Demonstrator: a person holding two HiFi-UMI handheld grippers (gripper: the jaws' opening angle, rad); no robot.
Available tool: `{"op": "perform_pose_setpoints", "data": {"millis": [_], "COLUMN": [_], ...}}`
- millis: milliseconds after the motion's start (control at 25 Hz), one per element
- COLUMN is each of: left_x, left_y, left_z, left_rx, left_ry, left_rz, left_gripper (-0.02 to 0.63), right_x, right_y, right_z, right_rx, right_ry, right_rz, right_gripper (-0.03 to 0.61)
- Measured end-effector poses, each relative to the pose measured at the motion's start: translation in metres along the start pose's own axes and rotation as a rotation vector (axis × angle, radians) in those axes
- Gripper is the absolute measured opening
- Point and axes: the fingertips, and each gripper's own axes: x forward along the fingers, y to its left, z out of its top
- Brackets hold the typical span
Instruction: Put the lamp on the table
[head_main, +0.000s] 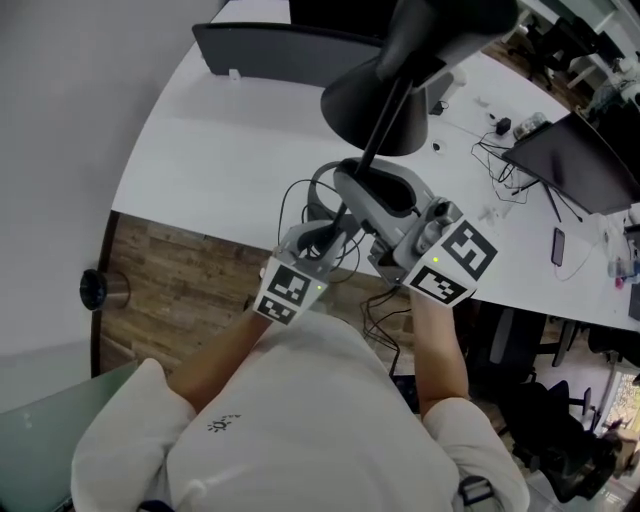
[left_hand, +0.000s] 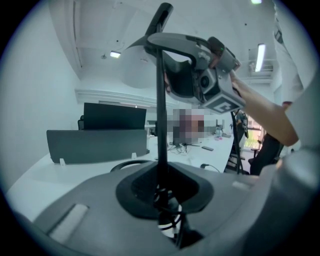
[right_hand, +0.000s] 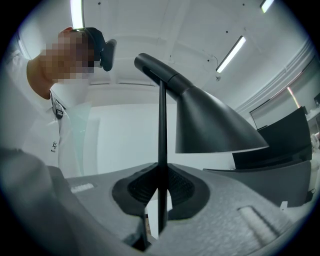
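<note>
Head view has the lamp (head_main: 385, 100) carried in the air at the near edge of the white table (head_main: 220, 150), its thin black stem (left_hand: 161, 115) roughly upright and its dark cone shade (right_hand: 210, 125) out over the tabletop; the base is hidden under the grippers, so I cannot tell how high it hangs. Both grippers hold that stem. The left gripper (head_main: 338, 225) has its jaws drawn narrow on the lower part, just above a bundled cord (left_hand: 168, 226), and the right gripper (head_main: 365, 185) is pinched on the stem a little higher. Judging from this, the step in hand is the carry to a landing spot, not yet the set-down. To do it well, the two grips should move as one so the stem does not twist or lean between them. The heavy shade will likely try to tip the lamp toward the table. Bare white surface lies ahead, short of the dark panel (head_main: 270, 55) at the far side, and looks the safest place. The cord should trail free, not end up under the base, before either grip loosens.
</note>
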Motion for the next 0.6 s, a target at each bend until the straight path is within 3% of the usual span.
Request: {"op": "perform_pose_setpoints", "data": {"millis": [600], "left_x": [0.032], "left_y": [0.060], "left_z": [0.016], "left_rx": [0.024], "left_ry": [-0.012], "left_rz": [-0.105], "left_gripper": [0.047], "right_x": [0.045], "right_y": [-0.056], "right_z": [0.008], "right_rx": [-0.017], "right_ry": [-0.007], "right_rz": [-0.102], "right_gripper": [0.037]}}
